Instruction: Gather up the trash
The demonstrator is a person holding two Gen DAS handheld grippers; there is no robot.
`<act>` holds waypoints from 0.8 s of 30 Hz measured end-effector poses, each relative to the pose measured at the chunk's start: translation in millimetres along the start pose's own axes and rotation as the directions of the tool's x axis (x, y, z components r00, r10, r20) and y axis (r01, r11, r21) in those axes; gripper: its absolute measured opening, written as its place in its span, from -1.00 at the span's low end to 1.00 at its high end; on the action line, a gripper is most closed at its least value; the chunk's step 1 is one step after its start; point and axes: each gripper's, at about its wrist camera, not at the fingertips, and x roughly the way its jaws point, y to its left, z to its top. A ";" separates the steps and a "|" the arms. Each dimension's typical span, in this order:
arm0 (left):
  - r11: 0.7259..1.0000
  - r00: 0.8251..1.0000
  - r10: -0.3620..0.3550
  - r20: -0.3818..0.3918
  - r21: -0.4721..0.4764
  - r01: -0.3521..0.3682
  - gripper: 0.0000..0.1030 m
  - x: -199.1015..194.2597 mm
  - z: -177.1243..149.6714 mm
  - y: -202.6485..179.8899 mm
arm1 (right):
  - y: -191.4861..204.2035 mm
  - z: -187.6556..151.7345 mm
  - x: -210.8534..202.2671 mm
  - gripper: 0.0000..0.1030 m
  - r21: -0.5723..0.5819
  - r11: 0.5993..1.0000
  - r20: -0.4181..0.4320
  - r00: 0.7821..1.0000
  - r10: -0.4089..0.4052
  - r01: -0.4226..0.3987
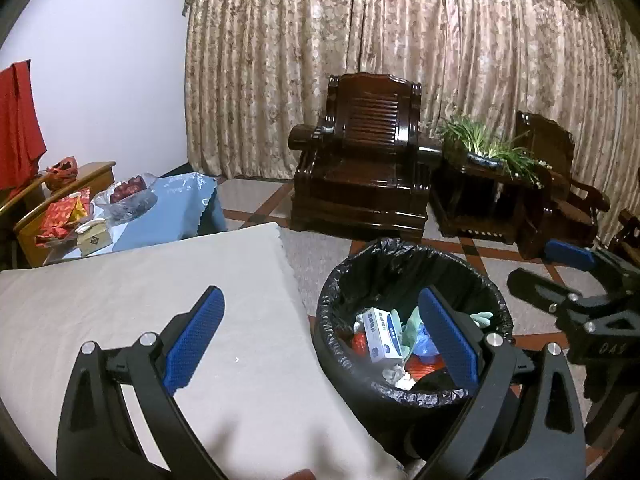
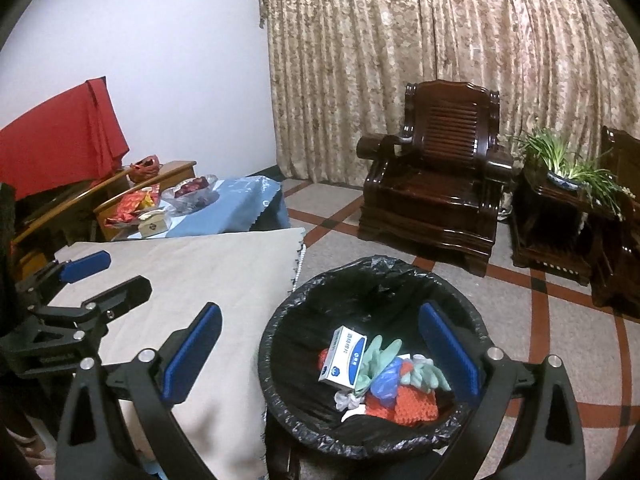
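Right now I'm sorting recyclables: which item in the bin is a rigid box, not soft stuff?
The white-and-blue carton, lying tilted atop the pile in the black-lined bin. The green gloves and blue bag beside it are limp.

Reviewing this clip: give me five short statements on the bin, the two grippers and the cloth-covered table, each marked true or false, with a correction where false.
1. The bin is lined with a black bag. True.
2. The bin is empty. False: it holds a white and blue box, green gloves and other scraps.
3. The left gripper grips a glove. False: its jaws are open and hold nothing.
4. The right gripper is open. True.
5. The bin stands on the beige cloth. False: it stands on the floor beside the cloth-covered table.
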 end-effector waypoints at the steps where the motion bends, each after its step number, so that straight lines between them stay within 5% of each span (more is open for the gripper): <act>1: 1.000 1.000 -0.001 0.004 -0.002 0.001 0.84 -2.3 -0.4 0.7 | 2.1 -0.6 -0.9 0.88 -0.002 1.000 0.000 1.000 0.001 -0.001; 24: 1.000 1.000 0.017 0.019 -0.005 -0.017 0.84 -20.4 0.5 7.9 | 16.4 2.4 -8.9 0.88 -0.030 0.999 0.020 1.000 0.011 -0.011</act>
